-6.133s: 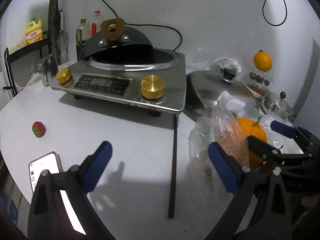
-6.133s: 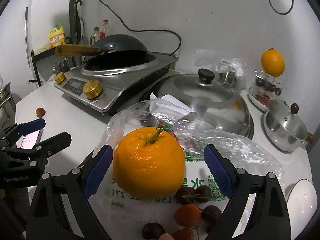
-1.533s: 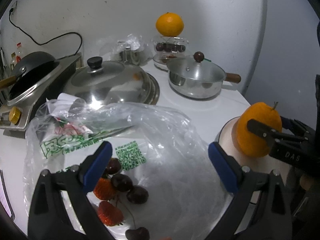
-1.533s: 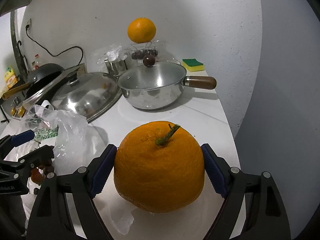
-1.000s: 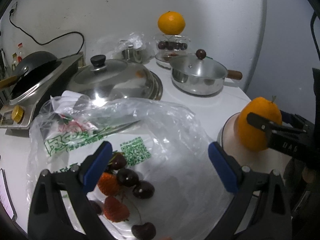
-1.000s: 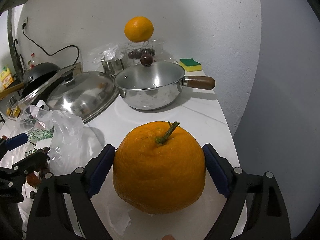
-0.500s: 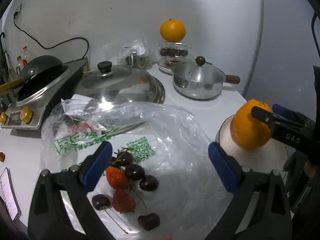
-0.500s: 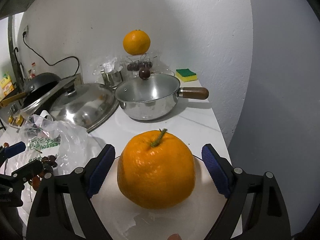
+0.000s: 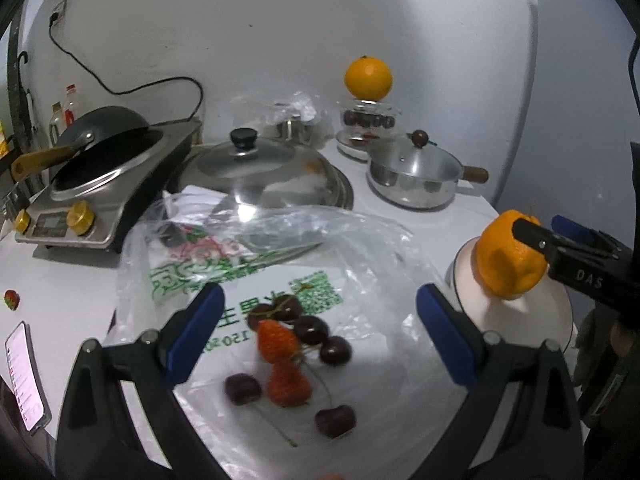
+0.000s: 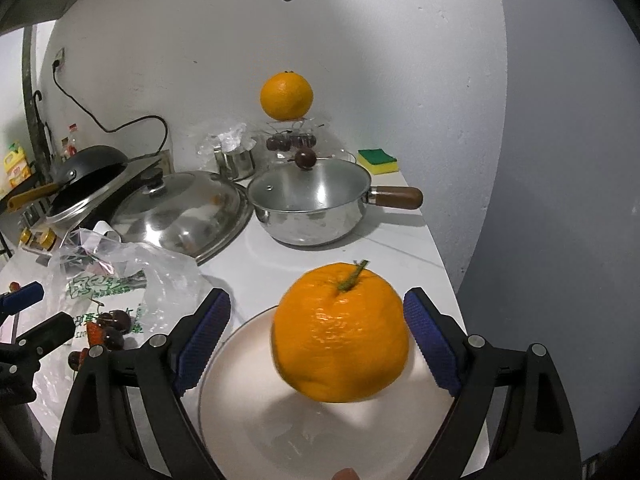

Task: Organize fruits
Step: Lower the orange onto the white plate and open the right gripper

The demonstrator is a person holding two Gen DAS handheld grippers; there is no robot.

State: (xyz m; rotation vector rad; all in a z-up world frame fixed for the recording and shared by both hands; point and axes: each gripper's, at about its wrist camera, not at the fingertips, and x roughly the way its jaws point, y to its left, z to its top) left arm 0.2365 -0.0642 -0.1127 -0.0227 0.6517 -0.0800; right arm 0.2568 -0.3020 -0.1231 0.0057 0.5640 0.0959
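My right fingers (image 10: 316, 340) are standing apart around the orange (image 10: 340, 334), which is sitting on the plate (image 10: 256, 420) (stem up); my left fingers (image 9: 320, 332), also apart, are hovering over the bag (image 9: 360, 248) beside the plate.

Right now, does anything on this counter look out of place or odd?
Yes: one strawberry lies alone on the bare counter, apart from the fruit on the plastic bag. A second orange is perched atop a glass container.

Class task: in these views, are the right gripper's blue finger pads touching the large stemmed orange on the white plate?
Apart. In the right wrist view, white plate shows between each of the right gripper's blue pads and the orange.
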